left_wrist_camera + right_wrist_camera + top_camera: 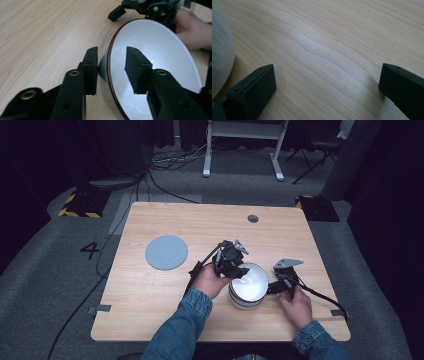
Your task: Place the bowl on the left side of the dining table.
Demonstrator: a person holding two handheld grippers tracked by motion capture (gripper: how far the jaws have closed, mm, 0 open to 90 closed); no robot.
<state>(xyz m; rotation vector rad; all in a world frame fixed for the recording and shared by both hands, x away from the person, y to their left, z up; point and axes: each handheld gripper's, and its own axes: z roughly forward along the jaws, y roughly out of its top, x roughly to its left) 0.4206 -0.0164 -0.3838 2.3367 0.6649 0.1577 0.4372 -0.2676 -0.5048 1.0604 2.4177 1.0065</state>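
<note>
A white bowl [250, 287] with a thin brown rim stands on the wooden table [165, 295] near its front edge. My left gripper [239, 270] reaches over the bowl's left rim. In the left gripper view the bowl [155, 55] has its rim between the two jaws, one pad [91, 70] outside close to the wall, the other pad [137, 70] inside and apart from it. My left gripper [111, 70] is open. My right gripper [272, 289] rests low just right of the bowl. It is open, and my right gripper [325, 82] spans bare wood with the bowl [219, 50] at its left.
A flat grey round disc [166, 252] lies on the table's left half. A small grey hole cover [253, 218] sits near the far edge. Cables and yellow-black marked bases lie on the floor beyond the table.
</note>
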